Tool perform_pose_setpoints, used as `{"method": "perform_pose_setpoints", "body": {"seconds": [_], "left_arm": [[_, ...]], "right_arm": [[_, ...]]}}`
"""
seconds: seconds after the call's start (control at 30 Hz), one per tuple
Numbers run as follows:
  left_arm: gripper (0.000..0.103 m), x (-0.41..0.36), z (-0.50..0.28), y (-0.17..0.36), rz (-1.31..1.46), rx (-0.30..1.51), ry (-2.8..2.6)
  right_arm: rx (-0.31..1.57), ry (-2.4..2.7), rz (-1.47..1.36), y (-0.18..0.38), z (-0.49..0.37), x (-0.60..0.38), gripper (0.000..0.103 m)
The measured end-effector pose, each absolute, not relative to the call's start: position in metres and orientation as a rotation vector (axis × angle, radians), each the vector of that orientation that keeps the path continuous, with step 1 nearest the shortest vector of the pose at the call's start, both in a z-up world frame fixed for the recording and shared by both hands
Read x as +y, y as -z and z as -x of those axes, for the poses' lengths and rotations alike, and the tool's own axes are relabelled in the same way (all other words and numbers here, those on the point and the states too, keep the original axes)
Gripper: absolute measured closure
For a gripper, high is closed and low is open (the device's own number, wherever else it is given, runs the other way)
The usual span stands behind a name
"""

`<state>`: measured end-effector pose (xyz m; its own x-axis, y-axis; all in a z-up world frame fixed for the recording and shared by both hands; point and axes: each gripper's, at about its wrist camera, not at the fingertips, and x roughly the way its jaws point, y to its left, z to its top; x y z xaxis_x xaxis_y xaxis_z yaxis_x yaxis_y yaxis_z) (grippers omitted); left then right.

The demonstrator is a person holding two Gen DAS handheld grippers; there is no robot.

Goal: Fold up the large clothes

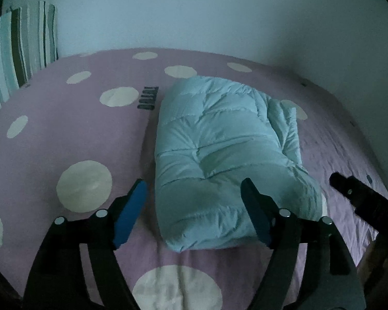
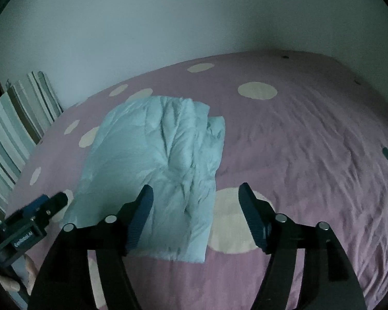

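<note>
Hand-held gripper (image 1: 194, 199) over jacket edge (image 1: 194, 245)

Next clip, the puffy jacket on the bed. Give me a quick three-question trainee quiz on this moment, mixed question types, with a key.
1. True or false: the left gripper is shut on the light blue padded jacket.
2. Multiple choice: the jacket lies on A) a bare wooden floor, B) a purple bedspread with pale round dots, C) a chair.
3. Fill in: propped against the wall at the head of the bed is a ______ pillow.

Key
1. False: its jaws are spread, and so are those of the right gripper; neither holds fabric.
2. B
3. striped
</note>
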<state>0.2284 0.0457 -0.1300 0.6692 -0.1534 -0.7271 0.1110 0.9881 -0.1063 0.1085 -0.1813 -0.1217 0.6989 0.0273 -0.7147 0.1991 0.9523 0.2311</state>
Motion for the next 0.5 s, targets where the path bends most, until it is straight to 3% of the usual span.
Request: {"method": "perform_pose_setpoints", "body": {"seconds": [0.5], "left_arm": [[0.018,0.049,-0.179,0.106,0.026,0.753,0.100]], "right_arm": [[0.756,0.090,-0.243,0.104,-0.073,-0.159,0.031]]}}
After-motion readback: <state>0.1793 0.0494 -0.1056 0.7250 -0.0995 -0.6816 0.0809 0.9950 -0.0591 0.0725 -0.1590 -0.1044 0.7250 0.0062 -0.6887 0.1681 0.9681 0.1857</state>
